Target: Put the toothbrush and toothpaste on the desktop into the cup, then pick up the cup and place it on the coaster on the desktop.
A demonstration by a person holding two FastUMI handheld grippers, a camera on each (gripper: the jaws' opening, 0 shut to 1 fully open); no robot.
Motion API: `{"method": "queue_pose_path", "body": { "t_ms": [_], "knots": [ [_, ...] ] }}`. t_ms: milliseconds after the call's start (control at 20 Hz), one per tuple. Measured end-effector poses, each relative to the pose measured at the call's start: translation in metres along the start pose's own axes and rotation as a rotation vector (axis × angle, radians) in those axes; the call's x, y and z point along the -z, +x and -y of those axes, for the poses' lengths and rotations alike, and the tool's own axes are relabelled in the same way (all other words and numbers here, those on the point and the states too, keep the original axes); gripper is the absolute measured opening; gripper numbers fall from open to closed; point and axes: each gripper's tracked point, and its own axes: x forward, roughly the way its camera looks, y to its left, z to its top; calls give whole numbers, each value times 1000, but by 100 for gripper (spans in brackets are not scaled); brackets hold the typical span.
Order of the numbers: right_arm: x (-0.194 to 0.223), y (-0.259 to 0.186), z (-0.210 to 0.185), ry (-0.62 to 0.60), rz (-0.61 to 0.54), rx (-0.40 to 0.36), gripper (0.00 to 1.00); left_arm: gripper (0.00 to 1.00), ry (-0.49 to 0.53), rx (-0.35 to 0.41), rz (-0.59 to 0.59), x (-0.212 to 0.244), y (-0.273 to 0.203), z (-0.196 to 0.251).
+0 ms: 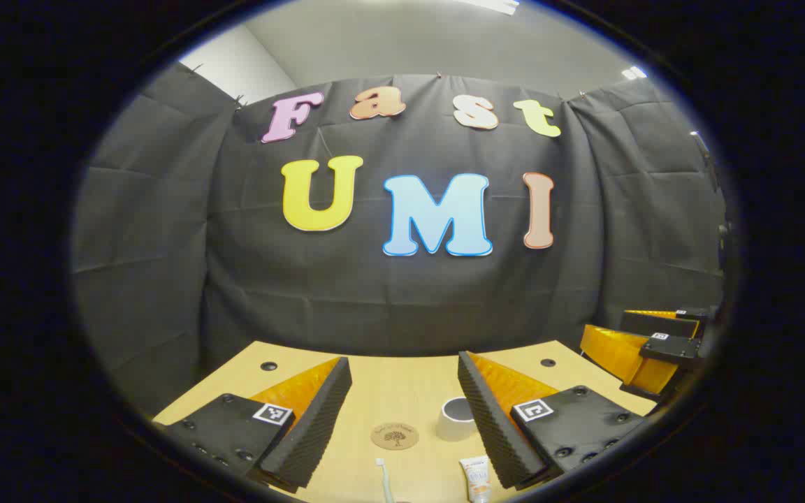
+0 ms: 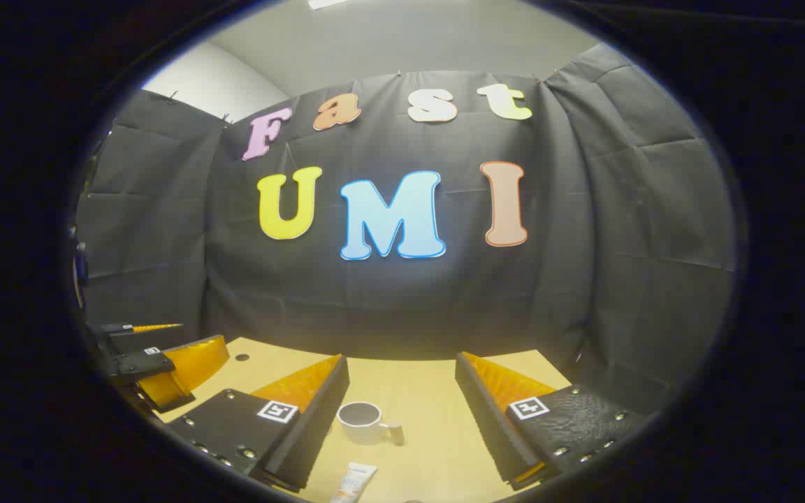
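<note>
Toothbrush, toothpaste and cup all lie untouched on the desk: nothing of the task looks done yet.

In the left gripper view the white toothbrush (image 1: pixel 383 478) lies flat at the near edge of the pale wooden desktop (image 1: pixel 402 381), with the white toothpaste tube (image 1: pixel 476 478) just beside it, and behind them stand the round brown coaster (image 1: pixel 395 436) and the white cup (image 1: pixel 457 419), apart from each other. The cup stands upright on bare wood, off the coaster, and looks empty as far as its rim shows. The left gripper (image 1: pixel 402 402) hangs above the desk with its jaws spread wide, holding nothing; the right gripper (image 2: pixel 401 395) is likewise wide apart and empty, the cup between its fingers farther off. Both drops and the cup's move remain.
</note>
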Motion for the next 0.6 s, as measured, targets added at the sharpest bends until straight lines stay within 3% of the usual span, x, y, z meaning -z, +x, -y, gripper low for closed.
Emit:
{"method": "queue_pose_path", "body": {
  "t_ms": [600],
  "knots": [
    [23, 4, -11, 12, -88, -51, 94, 99, 6, 21, -79, 30, 11, 5]
  ]
}}
